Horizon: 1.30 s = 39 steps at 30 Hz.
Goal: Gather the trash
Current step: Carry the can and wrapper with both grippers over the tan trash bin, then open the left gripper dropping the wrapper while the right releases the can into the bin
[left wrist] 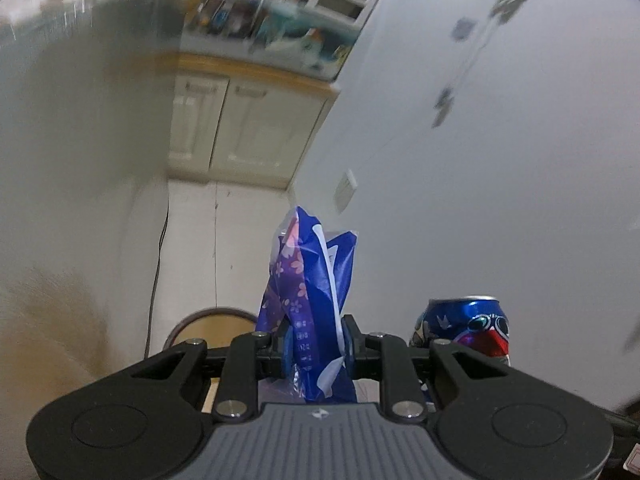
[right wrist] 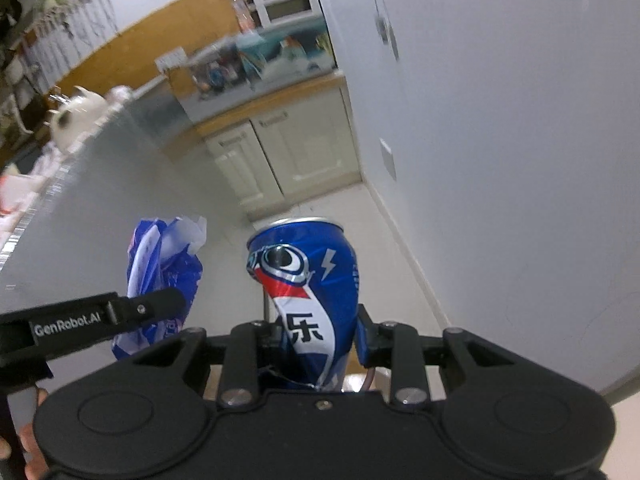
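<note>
2 pieces of trash in hand, 1 per gripper. Left gripper point(left wrist: 316, 346) has its jaws pinched tight on a crumpled blue-and-purple plastic wrapper point(left wrist: 308, 280) with a flower print; the wrapper stands up out of the pads and its lower end hangs down behind them. Right gripper point(right wrist: 316, 336) has its jaws narrowed onto a dented blue soda can point(right wrist: 308, 288), rim end pointing away from the camera, pads on both sides of the lower body.

Left view: can point(left wrist: 468, 326) sits just right of the wrapper, both in the air over the white floor point(left wrist: 240, 248). Right view: wrapper point(right wrist: 164, 264) to the left of the can, with a black finger point(right wrist: 136, 308) of the left gripper crossing in front of it.

Container: a round brown rim point(left wrist: 208, 314) shows low in the left view, just left of the wrapper and partly hidden by the gripper body. Cannot tell what is in it.

Pose: both grippers pitched down toward the floor, side by side, close together. White wall point(right wrist: 520, 160) on the right, cream cabinet point(right wrist: 288, 152) doors at the far end. Background is motion-blurred. Fingers point(right wrist: 28, 448) of the person's hand show at the bottom left of the right view.
</note>
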{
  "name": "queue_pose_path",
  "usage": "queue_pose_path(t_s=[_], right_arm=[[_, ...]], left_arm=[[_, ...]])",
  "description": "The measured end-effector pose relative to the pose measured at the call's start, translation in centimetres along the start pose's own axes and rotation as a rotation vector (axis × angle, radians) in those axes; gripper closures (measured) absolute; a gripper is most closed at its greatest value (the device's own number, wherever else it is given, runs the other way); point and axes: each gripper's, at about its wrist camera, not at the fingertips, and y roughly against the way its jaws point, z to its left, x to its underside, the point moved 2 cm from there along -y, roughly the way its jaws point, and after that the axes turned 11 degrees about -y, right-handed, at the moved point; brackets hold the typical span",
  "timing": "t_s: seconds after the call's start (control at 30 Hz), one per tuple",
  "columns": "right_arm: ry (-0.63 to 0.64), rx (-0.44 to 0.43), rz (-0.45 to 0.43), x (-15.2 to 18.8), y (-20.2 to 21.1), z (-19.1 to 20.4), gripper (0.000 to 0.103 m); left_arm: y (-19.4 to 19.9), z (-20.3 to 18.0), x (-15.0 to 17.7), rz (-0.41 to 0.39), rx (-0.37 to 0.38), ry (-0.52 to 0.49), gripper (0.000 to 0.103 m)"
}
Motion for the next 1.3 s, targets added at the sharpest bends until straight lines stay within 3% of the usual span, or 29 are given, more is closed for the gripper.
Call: queue_pose_path(t_s=[0.27,0.5,0.83,0.93,1.07,1.3], right_arm=[[-0.101,0.032,0.077,1.5,-12.0,-0.3,0.073],[-0.202,0.125,0.183,4.8,-22.5,-1.6,0.073],[-0.143,0.130,0.311,7.0,-30.2,-3.2,0.073],[-0.138,0.146,0.343,7.5,-31.5,-3.9,0.073],[-0.113,0.150,0.366,8.0,-33.2,-4.0,0.073],[-0.098,0.154,0.404,8.9,-35.1,-4.7,0.072]], left_arm=[[-11.0,5.5,1.6,0.104,-0.017,0.097,0.078],[-18.5,10.3,4.7,0.195,-0.027,0.173,0.078],[-25.6,12.9,8.1,0.289,-0.002,0.207,0.078],[-26.9,13.2,8.7,0.332,0.000,0.193,0.066],[-27.2,14.1,9.2,0.355,-0.036,0.206,0.028],[-26.9,15.1,9.8,0.406,-0.112,0.157,0.022]])
